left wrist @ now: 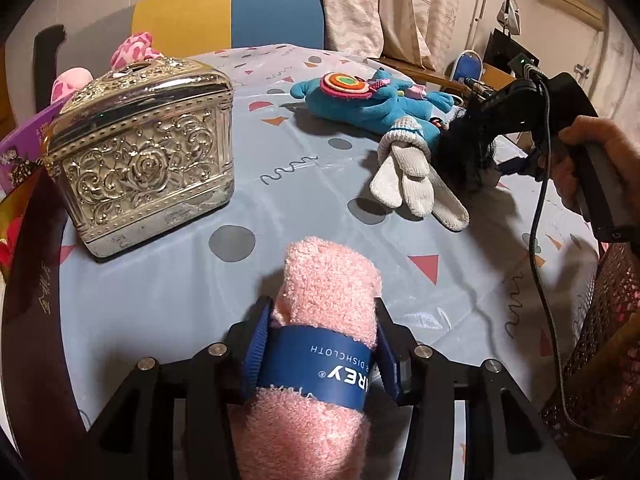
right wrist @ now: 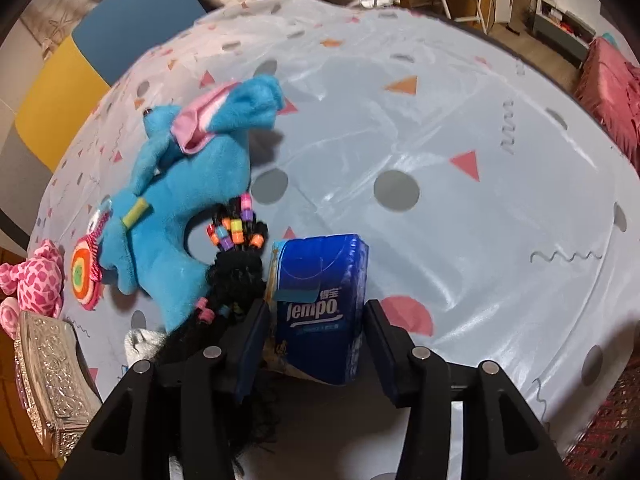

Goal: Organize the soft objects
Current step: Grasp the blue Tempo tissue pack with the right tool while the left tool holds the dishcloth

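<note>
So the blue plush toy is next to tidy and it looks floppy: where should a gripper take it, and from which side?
Judging by its pose, grip the blue plush toy across its thick body, coming down from above. It lies flat on the patterned tablecloth, and the limbs and pink-lined ear look thin and floppy. Stay clear of the black beaded hair lying against it.

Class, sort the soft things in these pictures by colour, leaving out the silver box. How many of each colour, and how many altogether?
Pink: 2 (rolled dishcloth, spotted plush toy)
Blue: 2 (plush toy, tissue pack)
White: 1 (knit glove)
Black: 1 (beaded braid)
Total: 6
</note>
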Available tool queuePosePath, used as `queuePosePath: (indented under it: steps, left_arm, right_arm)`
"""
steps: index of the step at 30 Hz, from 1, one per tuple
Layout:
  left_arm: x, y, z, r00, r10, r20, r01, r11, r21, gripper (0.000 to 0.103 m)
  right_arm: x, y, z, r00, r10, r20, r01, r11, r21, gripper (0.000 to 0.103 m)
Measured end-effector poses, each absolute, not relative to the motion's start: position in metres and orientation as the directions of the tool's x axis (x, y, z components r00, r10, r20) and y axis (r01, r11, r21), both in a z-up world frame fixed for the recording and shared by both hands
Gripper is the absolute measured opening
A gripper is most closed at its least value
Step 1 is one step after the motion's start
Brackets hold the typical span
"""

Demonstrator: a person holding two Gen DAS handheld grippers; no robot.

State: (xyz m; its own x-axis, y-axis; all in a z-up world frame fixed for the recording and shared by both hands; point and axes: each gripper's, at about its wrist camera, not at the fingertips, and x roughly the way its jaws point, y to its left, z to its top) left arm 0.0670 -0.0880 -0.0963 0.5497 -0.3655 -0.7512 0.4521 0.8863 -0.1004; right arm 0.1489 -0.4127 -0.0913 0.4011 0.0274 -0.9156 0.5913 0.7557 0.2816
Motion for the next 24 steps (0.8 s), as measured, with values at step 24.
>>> queuePosePath:
  steps: [24]
  left_arm:
    - [0.065,-0.079,-0.083,0.528,-0.342,-0.777,0.415,0.902,-0.115,0.037]
  right_arm:
    - [0.169,-0.405,-0.107,0.373,0.031,-0.928,0.561,0.789,0.252,0.050]
